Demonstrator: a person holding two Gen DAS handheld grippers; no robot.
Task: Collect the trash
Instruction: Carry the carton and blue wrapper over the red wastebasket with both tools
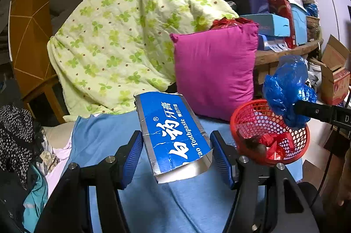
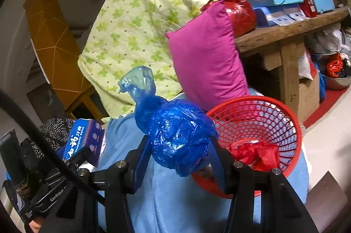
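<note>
Trash basket sits beside the pink pillow; the right gripper, clamped on a blue bag, hangs nearer its rim than the left gripper (gripping a toothpaste box, long axis pointing away).

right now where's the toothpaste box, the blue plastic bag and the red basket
toothpaste box (image 1: 173,134), left wrist view, on its blue printed face
blue plastic bag (image 2: 177,136), right wrist view, on the crumpled bulk between the fingers
red basket (image 2: 263,121), right wrist view, on its inner mesh wall
</note>
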